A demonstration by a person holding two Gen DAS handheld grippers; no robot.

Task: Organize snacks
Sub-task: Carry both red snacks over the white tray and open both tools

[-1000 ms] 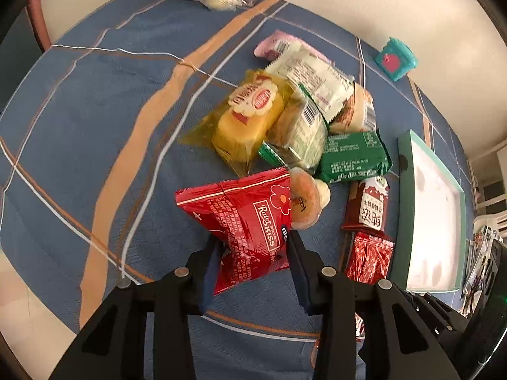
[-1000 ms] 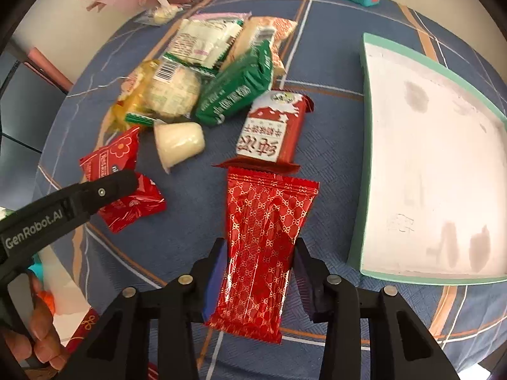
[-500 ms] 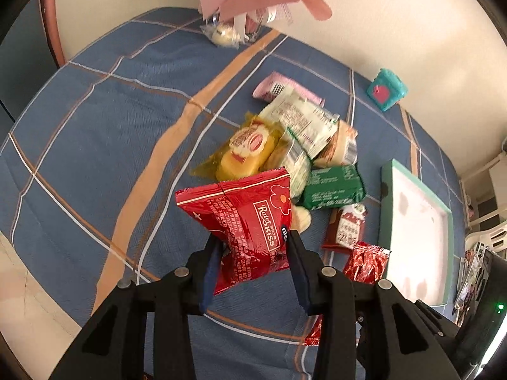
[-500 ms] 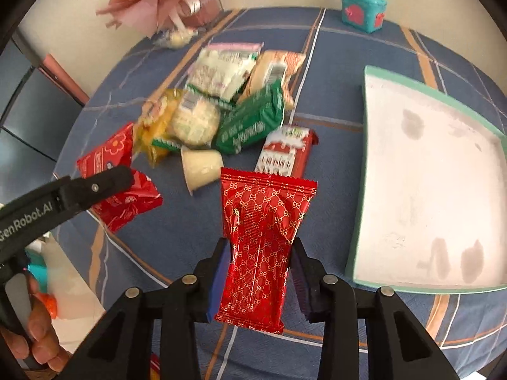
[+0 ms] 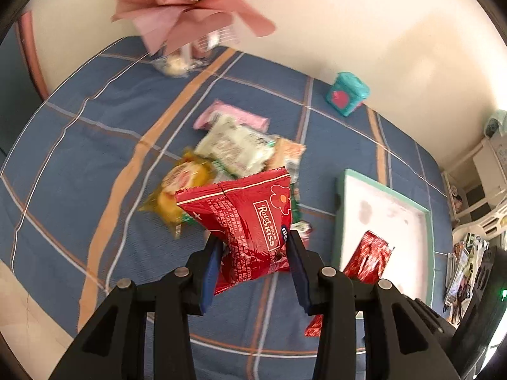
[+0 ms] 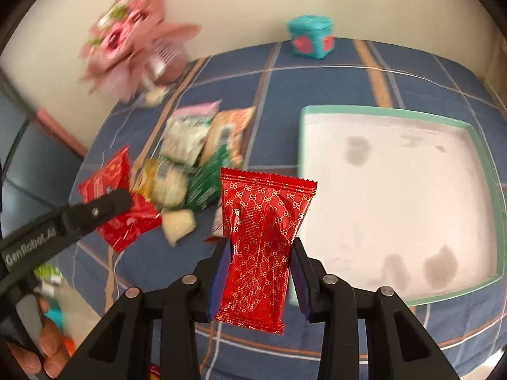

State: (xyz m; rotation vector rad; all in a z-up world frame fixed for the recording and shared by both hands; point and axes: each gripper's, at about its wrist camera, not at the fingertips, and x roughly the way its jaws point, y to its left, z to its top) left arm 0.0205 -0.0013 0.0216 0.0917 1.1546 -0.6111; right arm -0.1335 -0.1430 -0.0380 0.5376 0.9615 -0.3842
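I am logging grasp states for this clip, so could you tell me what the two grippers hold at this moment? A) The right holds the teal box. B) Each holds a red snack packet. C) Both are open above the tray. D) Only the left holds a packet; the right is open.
B: the left gripper pinches the red Roter Kiss packet, and the right gripper pinches the red gold-patterned packet, both lifted off the table.

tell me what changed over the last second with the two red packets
Both were lifted off the tablecloth. The left tongs raised the red Roter Kiss bag clear of the snack pile, and the right tongs carried the patterned red packet up and toward the white tray. Both tongs kept their grip. The pile, tray and teal box stayed put.
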